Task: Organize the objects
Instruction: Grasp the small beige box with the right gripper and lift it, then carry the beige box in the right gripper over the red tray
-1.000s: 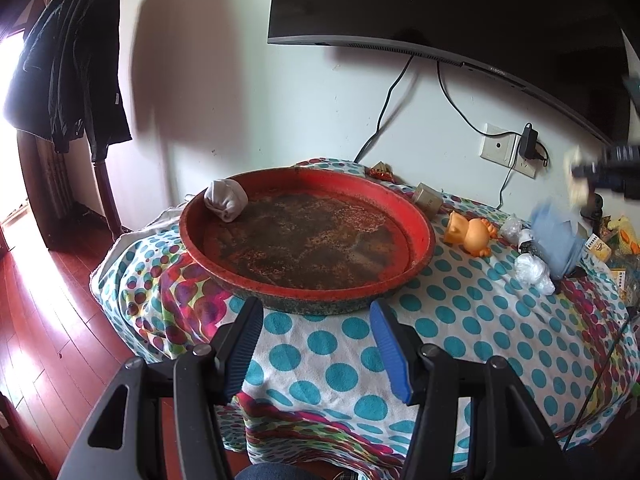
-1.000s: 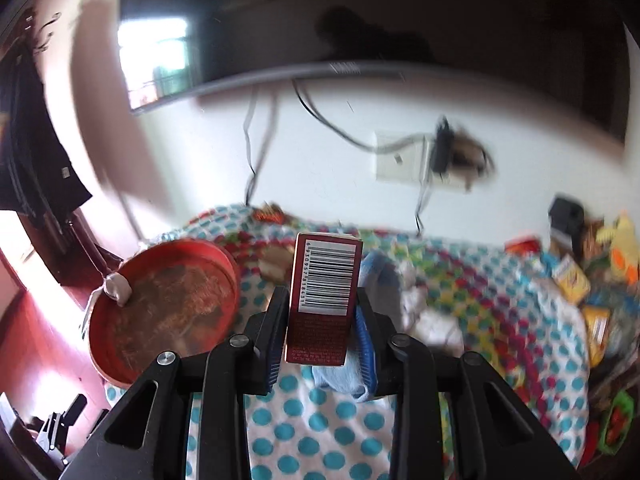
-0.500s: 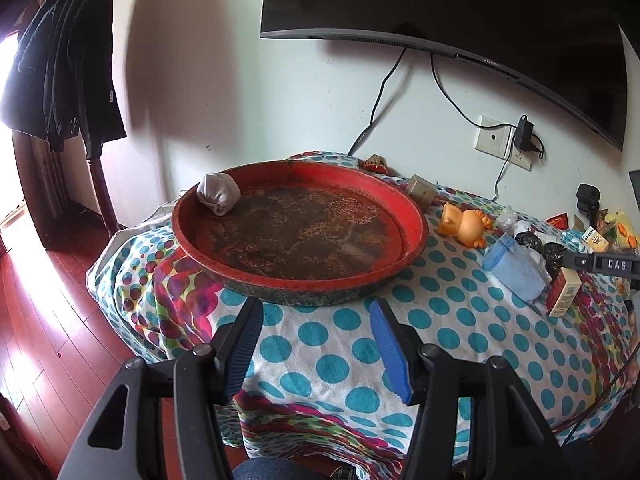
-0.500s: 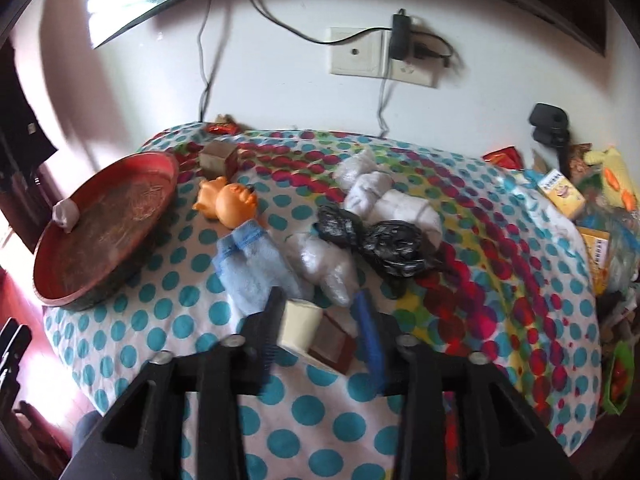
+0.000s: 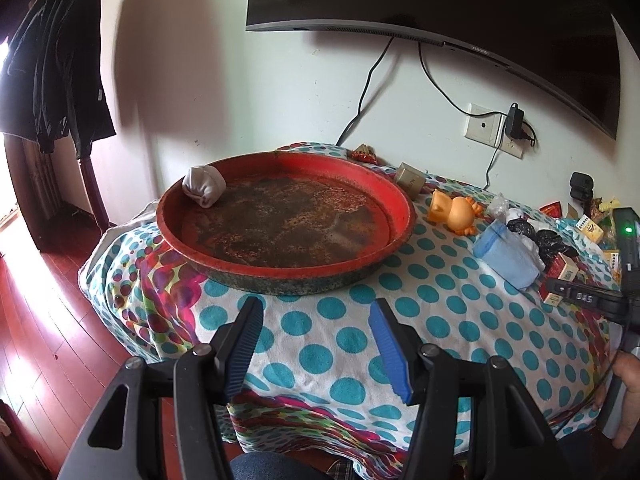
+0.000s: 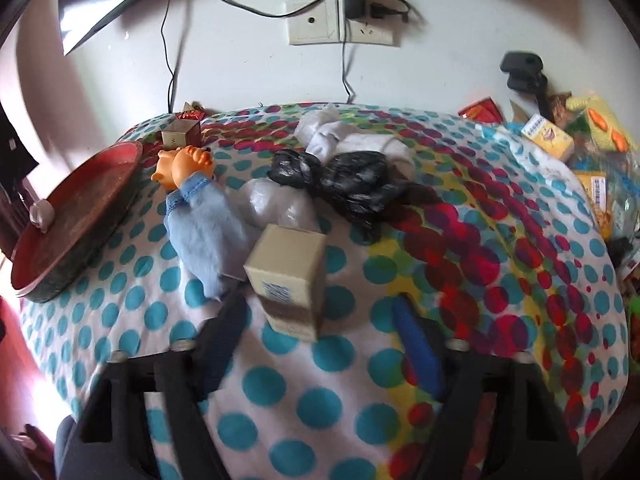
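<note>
left gripper [image 5: 316, 344] wide and empty low in frame, red tray [image 5: 400, 204] just beyond, right gripper [image 6: 316, 312] closing, small box [image 6: 286, 276] loose between, polka-dot tabletop [image 6: 320, 400]

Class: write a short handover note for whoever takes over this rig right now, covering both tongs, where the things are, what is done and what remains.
Left tongs: open, empty, hovering in front of the red tray.
Right tongs: closing around the cream box, which lies on the spotted cloth; the pads are not touching it.
Done: only a grey bundle sits in the tray.
Left: the cream box, blue cloth, orange toy, black bag and small box near the tray all lie loose outside it.
</note>
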Demonstrator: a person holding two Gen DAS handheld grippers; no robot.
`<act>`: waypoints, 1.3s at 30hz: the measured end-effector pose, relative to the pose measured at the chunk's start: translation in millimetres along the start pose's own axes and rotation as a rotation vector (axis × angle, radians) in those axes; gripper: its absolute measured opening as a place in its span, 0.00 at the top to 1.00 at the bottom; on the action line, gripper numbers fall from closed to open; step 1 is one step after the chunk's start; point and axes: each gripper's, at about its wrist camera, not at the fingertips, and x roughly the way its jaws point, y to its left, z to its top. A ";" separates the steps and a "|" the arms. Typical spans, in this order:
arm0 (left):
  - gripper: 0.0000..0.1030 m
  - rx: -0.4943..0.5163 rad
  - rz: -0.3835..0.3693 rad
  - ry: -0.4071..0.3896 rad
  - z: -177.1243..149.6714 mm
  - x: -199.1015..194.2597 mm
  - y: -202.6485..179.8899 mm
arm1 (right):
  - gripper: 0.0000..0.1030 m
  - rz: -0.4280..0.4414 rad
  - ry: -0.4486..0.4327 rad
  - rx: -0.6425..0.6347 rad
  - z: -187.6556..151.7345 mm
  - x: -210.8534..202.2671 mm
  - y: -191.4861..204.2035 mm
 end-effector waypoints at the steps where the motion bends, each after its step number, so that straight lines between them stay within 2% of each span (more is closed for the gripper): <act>1: 0.45 0.003 0.003 0.003 0.0 0.7 -0.1 | 0.70 -0.023 0.002 -0.017 0.8 3.0 6.0; 4: 0.45 -0.011 0.000 0.008 -0.2 1.0 2.3 | 0.70 -0.042 -0.029 -0.019 4.8 1.0 12.6; 8: 0.45 -0.015 -0.003 0.015 0.2 3.0 3.3 | 0.71 -0.078 -0.096 -0.067 16.0 -20.8 17.9; 11: 0.45 -0.023 -0.011 0.019 0.0 3.6 4.5 | 0.71 -0.072 -0.141 -0.087 31.5 -37.7 24.4; 19: 0.45 -0.054 0.011 0.002 4.1 2.0 14.9 | 0.70 0.046 -0.267 -0.184 73.9 -81.0 77.8; 23: 0.45 -0.072 0.033 -0.002 5.0 1.5 21.6 | 0.70 0.106 -0.289 -0.219 92.4 -87.4 112.5; 32: 0.45 -0.138 0.138 -0.040 14.0 -2.1 52.0 | 0.70 0.176 -0.263 -0.302 118.8 -57.4 199.4; 36: 0.45 -0.177 0.191 -0.054 17.5 -1.7 69.6 | 0.70 0.195 -0.218 -0.350 121.2 -28.8 239.4; 39: 0.45 -0.202 0.200 -0.051 18.5 0.9 79.7 | 0.70 0.214 -0.172 -0.371 119.3 -5.3 266.4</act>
